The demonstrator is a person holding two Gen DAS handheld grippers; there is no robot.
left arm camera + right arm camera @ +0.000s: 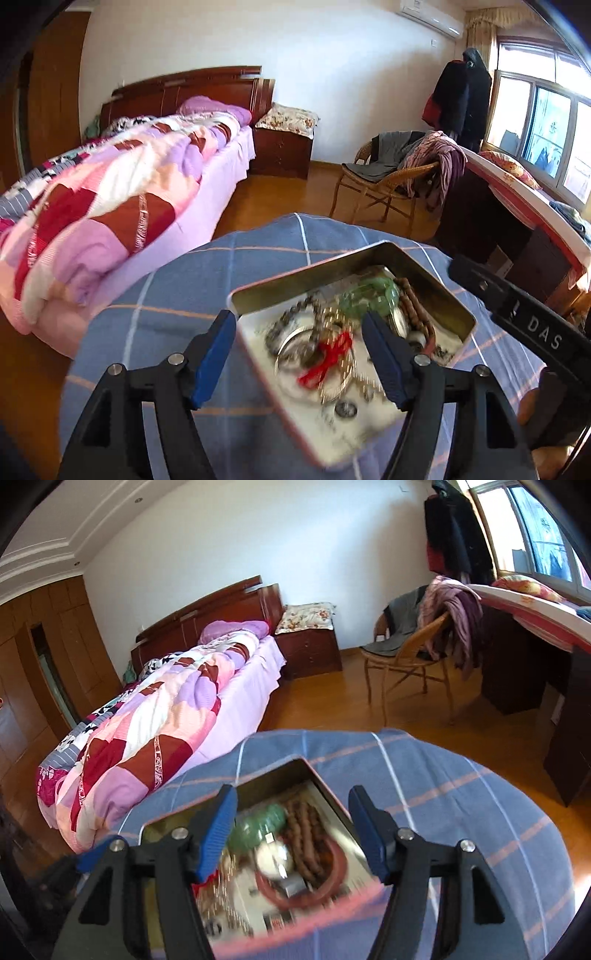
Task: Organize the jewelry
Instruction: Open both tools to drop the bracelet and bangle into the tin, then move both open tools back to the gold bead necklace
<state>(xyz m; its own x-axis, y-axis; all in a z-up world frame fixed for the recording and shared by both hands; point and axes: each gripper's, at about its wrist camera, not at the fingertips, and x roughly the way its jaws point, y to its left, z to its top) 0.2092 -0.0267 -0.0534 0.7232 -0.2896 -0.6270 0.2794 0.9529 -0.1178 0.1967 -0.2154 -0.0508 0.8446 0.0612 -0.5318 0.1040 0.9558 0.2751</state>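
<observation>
An open metal tin (310, 266) (264, 780) sits on a blue checked cloth (177, 295) (443, 794). Inside lie a green bangle (373, 295) (262, 825), a brown bead bracelet (417, 314) (306, 834), a red string knot (328, 360), silver rings (295, 350) and a dark bead chain. My left gripper (299, 319) is open, its left finger outside the tin's left wall and its right finger over the jewelry, holding nothing. My right gripper (292, 794) is open over the tin's right half, its black body (535, 325) at the right of the left wrist view.
A bed with a pink patchwork quilt (103, 206) (155, 716) stands to the left. Beyond the cloth are wood floor, a dark nightstand (284, 147), a wicker chair draped with clothes (399, 173) (417, 642), and a dark desk (524, 664) under the window.
</observation>
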